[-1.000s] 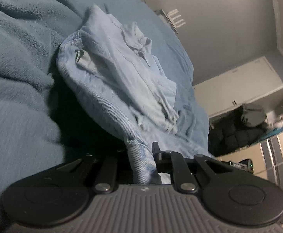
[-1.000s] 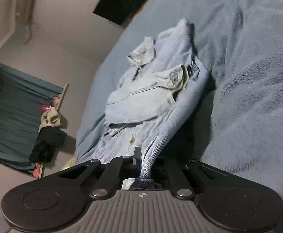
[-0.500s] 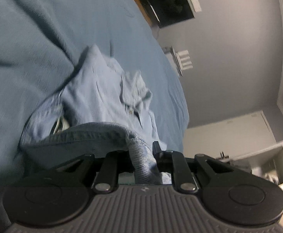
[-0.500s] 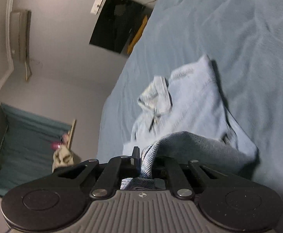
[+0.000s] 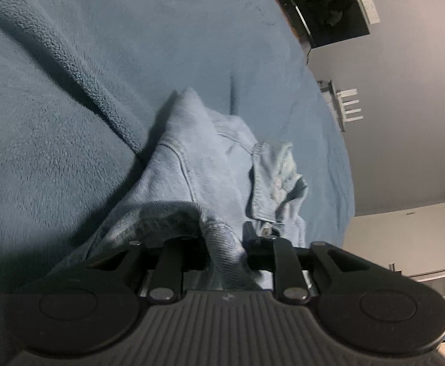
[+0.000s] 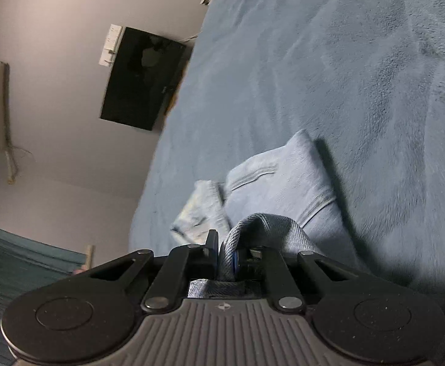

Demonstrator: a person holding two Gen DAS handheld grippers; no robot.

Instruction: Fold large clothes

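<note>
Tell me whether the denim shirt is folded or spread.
Mid-fold: denim shirt is doubled over itself, its edge pinched by left gripper and right gripper.

left gripper (image 5: 227,244) low centre of its frame, jaws clamped on a fold of denim shirt (image 5: 210,170). right gripper (image 6: 227,254) low centre of its frame, jaws likewise pinched on denim cloth.

Dim, slightly blurred fisheye views, dark corners
</note>
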